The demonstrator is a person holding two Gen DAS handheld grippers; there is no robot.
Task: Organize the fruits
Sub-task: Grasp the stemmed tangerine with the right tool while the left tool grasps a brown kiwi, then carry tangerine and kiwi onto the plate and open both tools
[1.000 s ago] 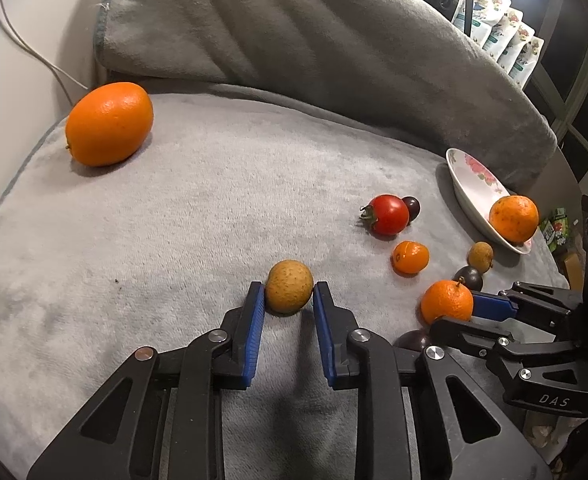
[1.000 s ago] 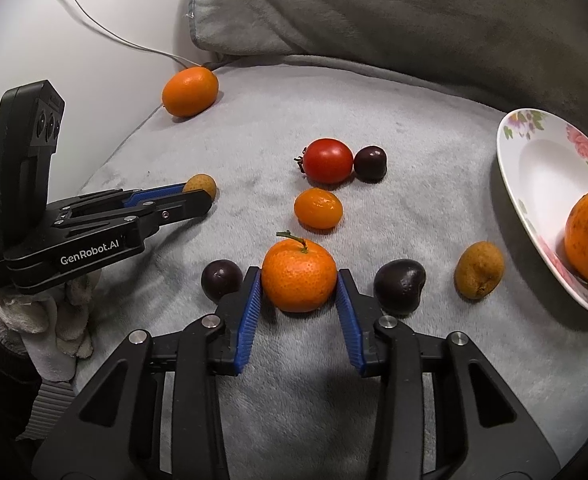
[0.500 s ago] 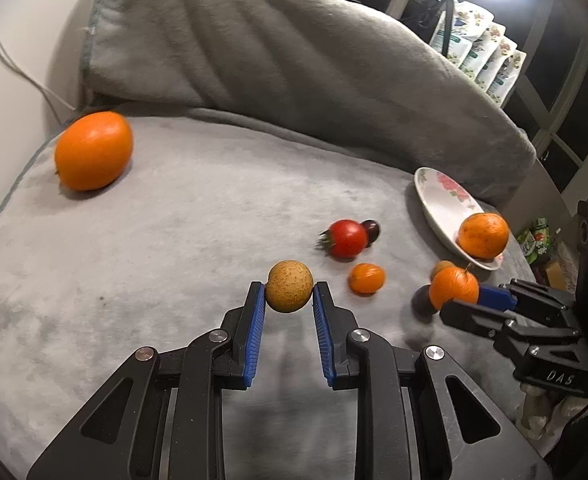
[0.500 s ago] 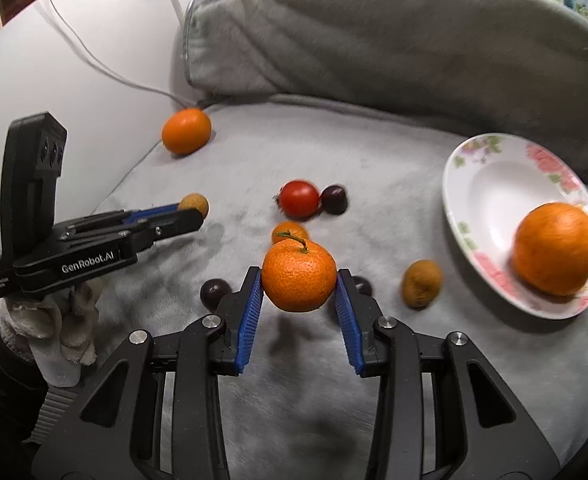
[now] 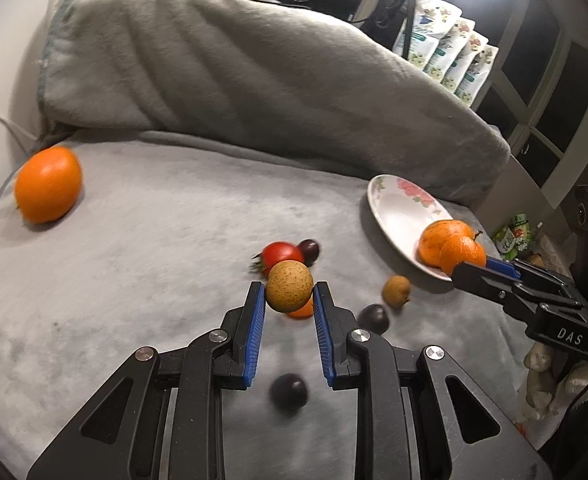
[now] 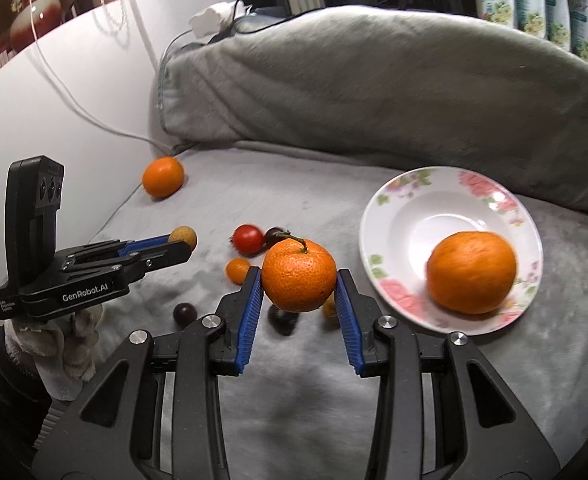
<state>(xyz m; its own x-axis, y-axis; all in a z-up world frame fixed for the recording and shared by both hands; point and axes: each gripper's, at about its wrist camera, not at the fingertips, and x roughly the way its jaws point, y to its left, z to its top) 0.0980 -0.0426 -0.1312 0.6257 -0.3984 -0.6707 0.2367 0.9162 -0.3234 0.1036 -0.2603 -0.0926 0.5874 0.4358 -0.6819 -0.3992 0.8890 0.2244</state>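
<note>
My left gripper [image 5: 289, 294] is shut on a small tan round fruit [image 5: 289, 286] and holds it in the air above the grey blanket. My right gripper [image 6: 299, 280] is shut on a stemmed mandarin [image 6: 299, 275], raised just left of the floral plate [image 6: 398, 216]. An orange [image 6: 471, 272] lies in the plate. On the blanket lie a red tomato [image 6: 248, 239], a small orange fruit [image 6: 237, 270], several dark plums [image 5: 289, 393], a second tan fruit [image 5: 396, 289] and a big orange [image 5: 48, 190] at far left.
A bulky grey folded blanket [image 5: 254, 76] rises behind the fruit. A white wall with cables [image 6: 74, 104] is at the left. Snack packets [image 5: 450, 64] and a bright lamp stand beyond the blanket. The blanket's right edge drops off past the plate.
Both grippers have lifted their fruit higher off the blanket. The right one has carried the mandarin toward the plate; the left one has carried the tan fruit to the right, over the tomato.
</note>
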